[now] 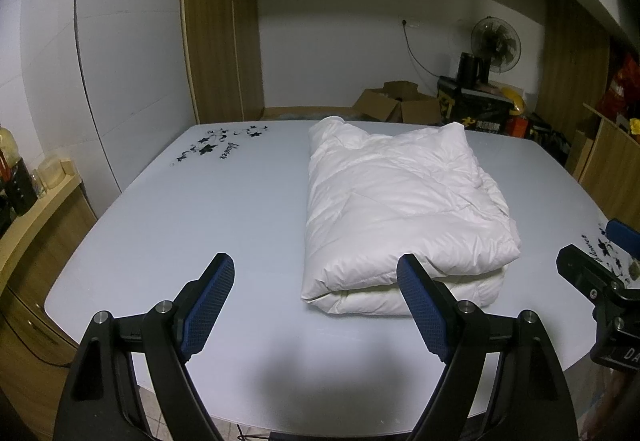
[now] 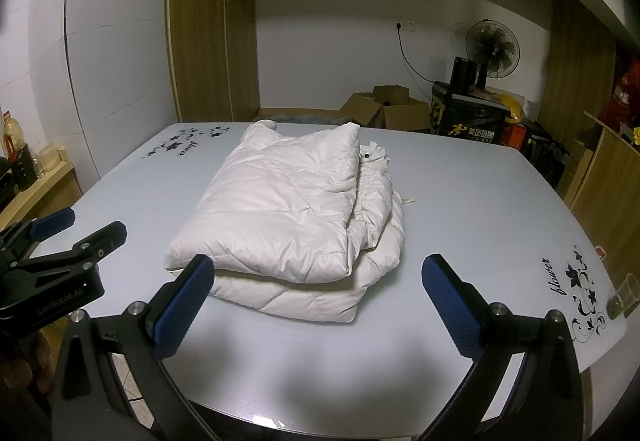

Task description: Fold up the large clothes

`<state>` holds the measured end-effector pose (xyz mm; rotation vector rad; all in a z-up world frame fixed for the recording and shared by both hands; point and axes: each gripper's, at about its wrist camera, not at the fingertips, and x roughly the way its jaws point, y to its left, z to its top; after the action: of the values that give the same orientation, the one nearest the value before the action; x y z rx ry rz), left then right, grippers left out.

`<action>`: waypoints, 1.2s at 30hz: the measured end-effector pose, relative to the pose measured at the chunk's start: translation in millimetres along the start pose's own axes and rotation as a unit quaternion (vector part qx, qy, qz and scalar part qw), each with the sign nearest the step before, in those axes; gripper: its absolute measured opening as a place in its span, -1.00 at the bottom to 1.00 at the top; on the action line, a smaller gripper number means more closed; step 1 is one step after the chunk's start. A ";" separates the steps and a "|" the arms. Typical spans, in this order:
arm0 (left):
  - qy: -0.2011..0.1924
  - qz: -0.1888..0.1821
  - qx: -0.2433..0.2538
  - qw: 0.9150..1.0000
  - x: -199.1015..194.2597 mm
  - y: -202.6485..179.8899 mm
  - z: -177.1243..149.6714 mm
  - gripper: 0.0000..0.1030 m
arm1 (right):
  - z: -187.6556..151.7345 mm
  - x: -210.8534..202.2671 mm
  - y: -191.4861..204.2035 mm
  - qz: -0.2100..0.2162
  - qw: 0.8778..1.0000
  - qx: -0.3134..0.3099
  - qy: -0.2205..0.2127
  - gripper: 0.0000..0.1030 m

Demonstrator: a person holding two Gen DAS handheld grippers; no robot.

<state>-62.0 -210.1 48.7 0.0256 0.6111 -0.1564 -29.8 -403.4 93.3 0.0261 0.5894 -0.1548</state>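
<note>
**Coat folded, both grippers clear**

The white padded coat (image 1: 400,217) lies in a thick folded bundle on the pale counter (image 1: 192,225), toward its middle, with bare surface on every side. From the right wrist view the upper layer sits doubled over the lower one, and the loose edges, with a small dark tab, show on the bundle's right side. That stack looks settled under its own weight, which is likely why nothing needs to pin it.

The left gripper (image 1: 318,305) hovers at the near edge of the counter, jaws spread wide with nothing between them; its right finger overlaps the bundle's near corner in view, though whether it touches is unclear. The right gripper (image 2: 316,305) hangs alongside, jaws likewise spread and empty, just short of the coat.

Judging by this layout, the folding seems finished or nearly so; at most a final tidy of the loose right edge remains
</note>
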 end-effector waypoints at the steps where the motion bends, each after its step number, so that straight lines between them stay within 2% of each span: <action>1: 0.001 0.000 -0.001 1.000 -0.1 0.7 0.3 0.63 | 0.1 0.0 -0.2 0.001 1.000 0.000 0.000 1.00; 8: 0.000 -0.006 -0.013 1.000 -2.8 7.1 2.5 0.63 | 0.0 0.1 0.3 -0.001 1.000 -0.001 0.000 1.00; 22: -0.009 0.023 -0.022 0.999 -2.4 21.2 12.9 0.63 | -2.1 0.0 3.1 0.005 1.000 -0.003 0.003 1.00; 36: -0.011 0.018 -0.013 1.000 -3.0 23.3 14.9 0.63 | -2.6 0.7 4.0 0.004 1.000 -0.003 0.006 1.00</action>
<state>-52.4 -187.6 62.1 0.0089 0.5910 -0.1142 -30.0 -399.3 90.6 0.0231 0.6013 -0.1442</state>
